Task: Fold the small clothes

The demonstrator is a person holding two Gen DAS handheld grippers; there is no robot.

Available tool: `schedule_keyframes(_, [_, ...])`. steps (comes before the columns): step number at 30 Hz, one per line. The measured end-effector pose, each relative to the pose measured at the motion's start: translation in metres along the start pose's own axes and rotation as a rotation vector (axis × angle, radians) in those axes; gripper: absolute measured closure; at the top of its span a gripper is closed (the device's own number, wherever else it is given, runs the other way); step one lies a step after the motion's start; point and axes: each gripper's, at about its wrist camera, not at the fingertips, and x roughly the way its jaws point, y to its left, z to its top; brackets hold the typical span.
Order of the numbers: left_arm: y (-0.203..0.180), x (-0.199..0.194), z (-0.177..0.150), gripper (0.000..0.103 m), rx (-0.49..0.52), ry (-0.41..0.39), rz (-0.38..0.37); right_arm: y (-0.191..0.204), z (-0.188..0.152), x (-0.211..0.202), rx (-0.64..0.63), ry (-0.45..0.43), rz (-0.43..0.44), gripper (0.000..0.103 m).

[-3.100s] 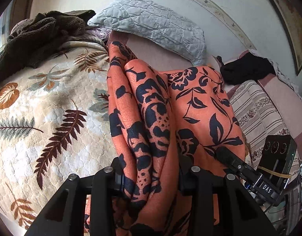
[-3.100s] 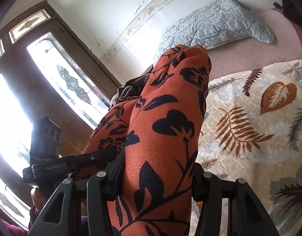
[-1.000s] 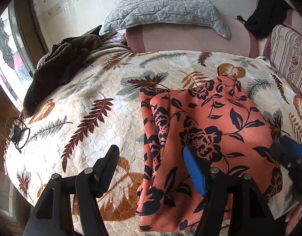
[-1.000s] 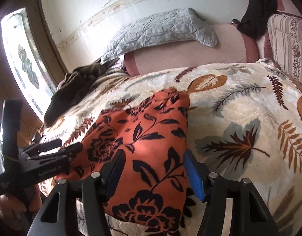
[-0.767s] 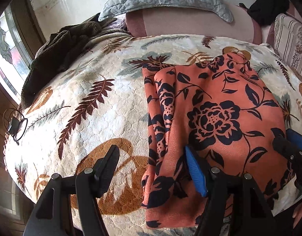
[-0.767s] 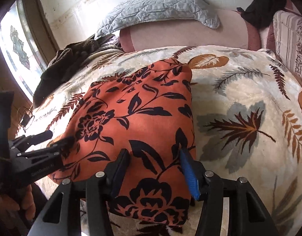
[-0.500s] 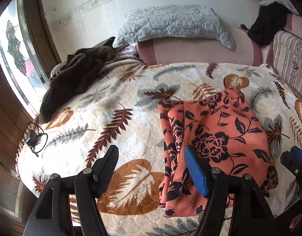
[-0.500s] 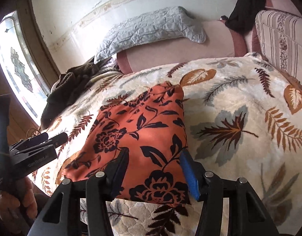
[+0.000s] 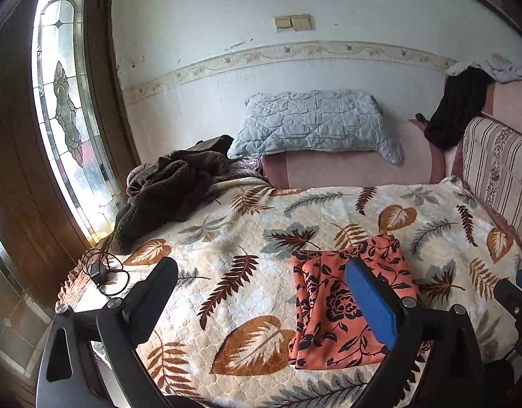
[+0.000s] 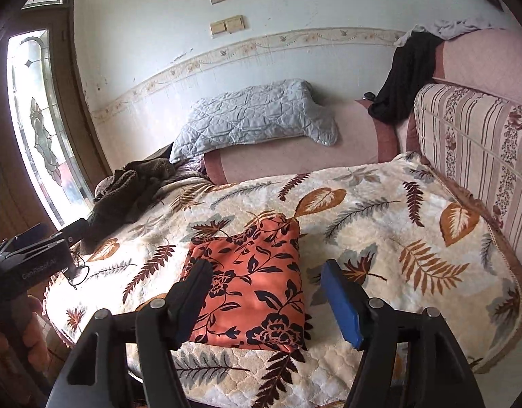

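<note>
On the leaf-print blanket (image 9: 247,238), near its front edge, the orange floral garment (image 10: 254,282) lies folded into a flat rectangle, long axis running away from us toward the grey pillow (image 9: 315,125). We hold both tools above it, clear of the cloth. Our left gripper (image 9: 261,299) has jaws opening wide, nothing between them; our right gripper (image 10: 267,299) is opening too, empty. The garment sits beyond the right jaws, so that hand looks nearer.
</note>
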Motion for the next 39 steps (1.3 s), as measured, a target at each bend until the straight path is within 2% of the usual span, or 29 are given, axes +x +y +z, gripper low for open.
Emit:
schedule_keyframes(9, [0.015, -0.042, 0.019, 0.004, -0.052, -0.013, -0.004, 0.017, 0.014, -0.044, -0.031, -0.065, 0.042, 0.032])
schedule_keyframes(16, [0.023, -0.077, 0.029, 0.004, -0.004, -0.098, 0.054, 0.027, 0.021, -0.066, -0.033, -0.117, 0.059, 0.032])
schedule_keyframes(26, [0.040, -0.115, 0.039, 0.004, -0.055, -0.176, 0.071, 0.048, 0.026, -0.088, -0.080, -0.152, 0.076, 0.032])
schedule_keyframes(39, [0.046, -0.146, 0.043, 0.004, -0.046, -0.240, 0.073, 0.063, 0.030, -0.109, -0.101, -0.196, 0.092, 0.032])
